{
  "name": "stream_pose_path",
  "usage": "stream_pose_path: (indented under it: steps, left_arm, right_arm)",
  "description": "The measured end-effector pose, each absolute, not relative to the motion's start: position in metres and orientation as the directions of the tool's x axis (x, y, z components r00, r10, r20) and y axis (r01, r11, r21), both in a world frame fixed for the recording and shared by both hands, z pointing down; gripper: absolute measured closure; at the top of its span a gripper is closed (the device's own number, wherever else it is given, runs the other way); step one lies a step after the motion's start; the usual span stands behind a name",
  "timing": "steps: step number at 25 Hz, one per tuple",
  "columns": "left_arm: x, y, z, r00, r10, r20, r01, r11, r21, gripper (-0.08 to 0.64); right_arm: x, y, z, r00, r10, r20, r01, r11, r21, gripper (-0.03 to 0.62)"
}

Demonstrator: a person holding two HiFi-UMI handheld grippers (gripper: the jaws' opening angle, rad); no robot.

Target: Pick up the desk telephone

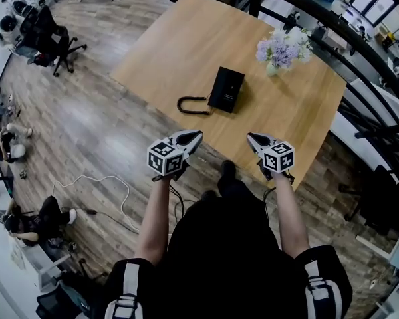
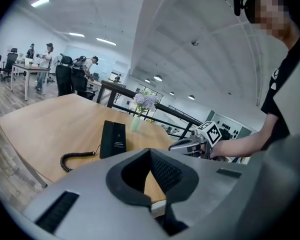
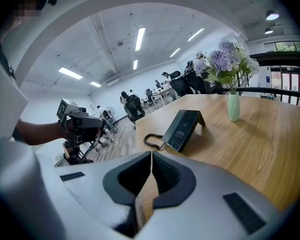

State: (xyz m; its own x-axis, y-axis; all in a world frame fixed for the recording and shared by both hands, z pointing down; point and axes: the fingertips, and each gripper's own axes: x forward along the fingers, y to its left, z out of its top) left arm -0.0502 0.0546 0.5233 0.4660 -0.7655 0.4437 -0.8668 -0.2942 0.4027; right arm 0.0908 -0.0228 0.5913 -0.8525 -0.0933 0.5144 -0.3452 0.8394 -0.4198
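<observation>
A black desk telephone (image 1: 227,89) rests on the wooden table (image 1: 179,48), its coiled cord (image 1: 192,105) looping off to the left. It also appears in the left gripper view as the telephone (image 2: 113,138) and in the right gripper view as the telephone (image 3: 183,128). My left gripper (image 1: 195,137) hovers at the table's near edge, left of the phone, shut and empty. Over the near edge to the right sits my right gripper (image 1: 252,138), also shut with nothing in it. Both stand short of the phone.
A green vase of purple flowers (image 1: 282,48) stands on the table beyond the phone to the right. A black railing (image 1: 346,38) runs past the table's far right side. Office chairs (image 1: 50,38) and cables (image 1: 100,191) sit on the wooden floor at left.
</observation>
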Motion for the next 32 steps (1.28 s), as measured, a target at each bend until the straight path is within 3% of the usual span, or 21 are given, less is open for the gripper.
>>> stream_pose_path:
  steps: [23,32]
  left_arm:
    - [-0.062,0.019,0.531,0.402,-0.754,0.519,-0.901,-0.225,0.371,0.538]
    - [-0.07,-0.019,0.541,0.496,-0.71,0.499,-0.857,-0.311,0.41,0.538]
  right_arm:
    - [0.063,-0.074,0.608,-0.873,-0.006,0.487,-0.271,0.837,-0.475,0.568]
    - [0.063,-0.099,0.607,-0.851,-0.096,0.516,-0.367,0.812,-0.454,0.568]
